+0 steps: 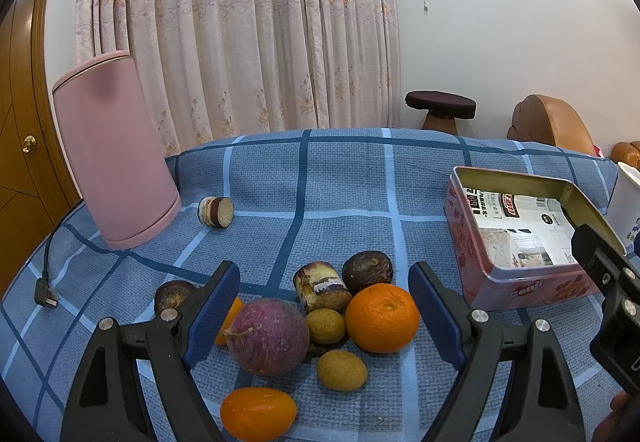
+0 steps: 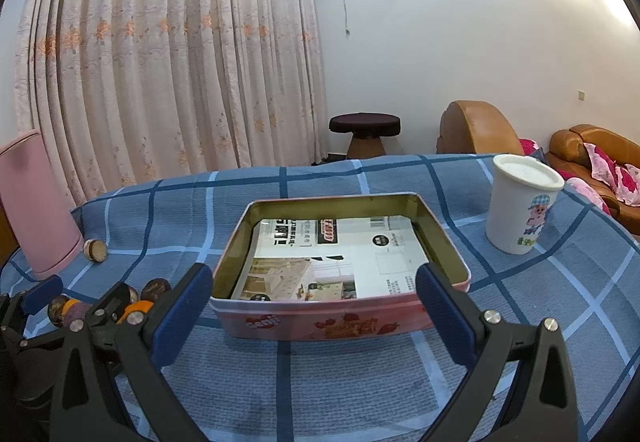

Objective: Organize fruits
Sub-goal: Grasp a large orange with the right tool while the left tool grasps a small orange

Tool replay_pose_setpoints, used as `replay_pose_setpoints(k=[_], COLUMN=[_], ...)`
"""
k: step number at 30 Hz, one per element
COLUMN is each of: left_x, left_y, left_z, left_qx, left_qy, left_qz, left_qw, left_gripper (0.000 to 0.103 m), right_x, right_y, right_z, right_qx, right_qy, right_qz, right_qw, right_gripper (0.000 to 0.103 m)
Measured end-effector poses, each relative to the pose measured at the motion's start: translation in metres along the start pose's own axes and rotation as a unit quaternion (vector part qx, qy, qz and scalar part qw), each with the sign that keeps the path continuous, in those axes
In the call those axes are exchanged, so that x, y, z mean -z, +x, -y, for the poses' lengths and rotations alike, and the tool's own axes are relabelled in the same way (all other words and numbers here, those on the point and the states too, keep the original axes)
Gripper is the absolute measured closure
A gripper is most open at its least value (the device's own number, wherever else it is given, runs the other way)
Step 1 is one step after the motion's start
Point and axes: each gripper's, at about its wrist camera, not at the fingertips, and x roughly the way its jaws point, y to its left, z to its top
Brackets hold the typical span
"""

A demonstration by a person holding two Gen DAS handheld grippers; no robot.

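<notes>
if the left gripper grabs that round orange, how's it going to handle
The orange looks round and smooth, so it may roll if nudged. It touches smaller fruits, which could shift. The open left gripper looks wide enough to span it.

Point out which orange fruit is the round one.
The round orange, right of the purple fruit and nearest the tin. The nearer orange fruit is oval and smaller.
</notes>
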Motion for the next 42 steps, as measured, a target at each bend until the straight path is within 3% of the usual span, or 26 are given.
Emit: replay_pose_setpoints(k=[7, 10, 14, 17, 20, 25, 28, 32, 38, 42], left_x=[0.001, -0.001, -0.01, -0.013, -0.012, -0.006, 0.0, 0.014, 0.027, 0.031], left_y=[0.0, -0.003, -0.008, -0.01, -0.01, -0.012, -0.011, -0.015, -0.032, -0.025], left_z=[-0.002, -0.006, -0.034, -0.062, -0.089, -0.11, -0.114, -0.113, -0.09, -0.076], left_qx=[0.003, -0.013, -0.004, -0.026, -0.029, -0.018, 0.007, 0.071, 0.149, 0.144], left_qy=[0.0, 0.02, 0.0, -0.025, -0.041, -0.049, -0.047, -0.051, -0.014, 0.0], left_qz=[-0.005, 0.004, 0.013, 0.019, 0.013, 0.001, -0.022, -0.057, -0.081, -0.1], left_qw=[1.0, 0.9997, 0.9999, 0.9992, 0.9987, 0.9986, 0.9986, 0.9946, 0.9855, 0.9845], left_gripper=[0.016, 0.016, 0.016, 0.016, 0.016, 0.016, 0.016, 0.016, 0.016, 0.016], right_x=[0.002, 0.002, 0.002, 0.006, 0.012, 0.021, 0.025, 0.028, 0.025, 0.025], right_y=[0.001, 0.002, 0.007, 0.016, 0.025, 0.028, 0.033, 0.041, 0.058, 0.067], right_z=[0.0, 0.002, -0.001, -0.008, -0.021, -0.039, -0.051, -0.063, -0.07, -0.081], right_qx=[-0.011, -0.018, -0.047, -0.084, -0.128, -0.186, -0.222, -0.231, -0.257, -0.289], right_qy=[-0.001, 0.001, -0.004, -0.016, -0.036, -0.062, -0.072, -0.077, -0.061, -0.06], right_qz=[-0.009, -0.012, -0.029, -0.064, -0.104, -0.127, -0.151, -0.168, -0.193, -0.218], right_qw=[1.0, 1.0, 0.998, 0.994, 0.986, 0.972, 0.961, 0.955, 0.945, 0.93], right_gripper=[0.0, 0.002, 0.02, 0.033, 0.038, 0.041, 0.046, 0.047, 0.046, 0.046])
